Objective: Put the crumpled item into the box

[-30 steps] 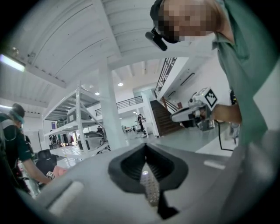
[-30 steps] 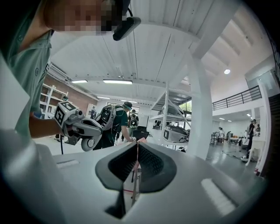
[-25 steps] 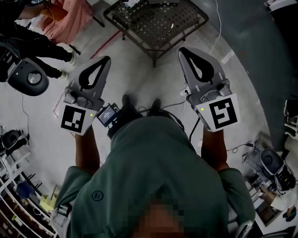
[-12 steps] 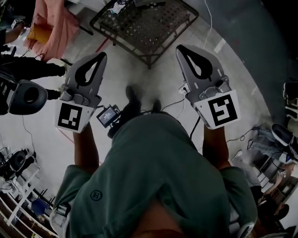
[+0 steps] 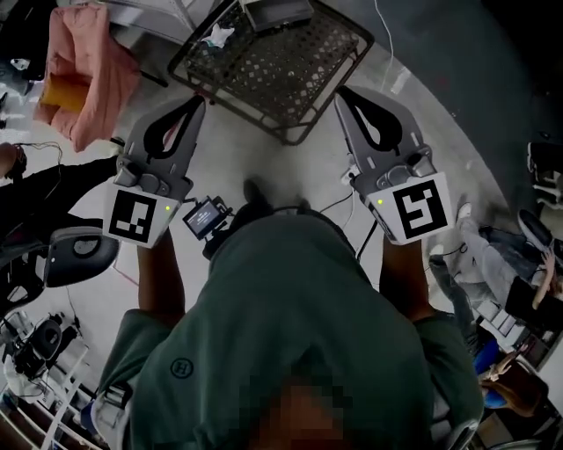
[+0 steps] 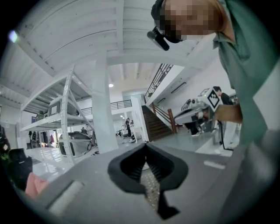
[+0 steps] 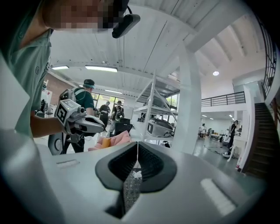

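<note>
In the head view a white crumpled item (image 5: 216, 35) lies on a dark metal mesh table (image 5: 290, 66) ahead of me, with a grey box (image 5: 277, 12) at the table's far edge. My left gripper (image 5: 198, 102) and right gripper (image 5: 341, 91) are held side by side at chest height, pointing at the table and short of it. Both are shut with nothing between the jaws. In the right gripper view the jaws (image 7: 138, 143) meet at the tip, and the crumpled item (image 7: 137, 174) shows through the opening behind them. The left gripper (image 6: 145, 145) is closed the same way.
A pink cloth (image 5: 84, 61) hangs at the upper left of the table. A black stool (image 5: 79, 255) stands on the floor to my left, with cables across the floor. People sit at the right edge (image 5: 493, 255). White shelving (image 6: 65, 113) and a pillar (image 7: 190, 109) stand further off.
The mesh table has come lower and closer in the head view, and the crumpled item and box have come into sight. Both grippers keep their pose, shut.
</note>
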The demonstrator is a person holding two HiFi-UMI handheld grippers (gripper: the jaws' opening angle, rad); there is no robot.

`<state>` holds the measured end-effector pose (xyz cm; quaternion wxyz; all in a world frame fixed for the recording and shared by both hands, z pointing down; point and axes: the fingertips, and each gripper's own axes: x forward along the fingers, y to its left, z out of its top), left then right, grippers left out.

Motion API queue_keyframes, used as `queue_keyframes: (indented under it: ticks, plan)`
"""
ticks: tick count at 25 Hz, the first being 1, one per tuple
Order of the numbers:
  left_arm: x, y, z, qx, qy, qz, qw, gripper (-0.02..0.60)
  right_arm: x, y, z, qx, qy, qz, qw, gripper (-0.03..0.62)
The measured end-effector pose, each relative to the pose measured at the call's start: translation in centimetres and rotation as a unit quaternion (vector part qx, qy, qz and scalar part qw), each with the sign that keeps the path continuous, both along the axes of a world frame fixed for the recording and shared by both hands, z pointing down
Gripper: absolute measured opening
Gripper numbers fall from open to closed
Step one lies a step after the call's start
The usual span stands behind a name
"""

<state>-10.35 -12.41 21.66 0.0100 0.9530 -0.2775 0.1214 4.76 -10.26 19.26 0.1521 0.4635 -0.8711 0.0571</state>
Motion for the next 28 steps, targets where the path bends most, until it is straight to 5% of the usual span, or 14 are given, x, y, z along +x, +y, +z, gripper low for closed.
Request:
queue_keyframes:
  ticks: [4,6,11,21,28]
  plan:
    - [1.1,24.4,-8.1,0.031,-0.007,-0.01,0.9994,0.003,1.2,24.2,-8.1,0.039,-0.013,-0.004,0.999,0.011]
    - [0.1,28.8,-9.3,0.03,-0.004,-0.008,0.9995,0.004,0.2,28.9,-9.6,0.04,-0.008,-0.002,0.999,0.011]
    - [-4.9,26.8,-8.7,0.026,0.014,-0.005,0.9995,0.003,-5.0,27.3,-9.8,0.033,0.012,0.001,0.999,0.011]
    - [-6.9,18.2,-6.1,-0.003,-0.006,-0.043,0.9991,0.003,-6.4,17.3,-7.0,0.01,0.0,-0.036,0.999,0.011]
    - [-3.4,13.7,-5.0,-0.016,-0.024,-0.069,0.9972,0.003,-3.7,11.5,-6.4,0.004,-0.024,-0.069,0.997,0.011]
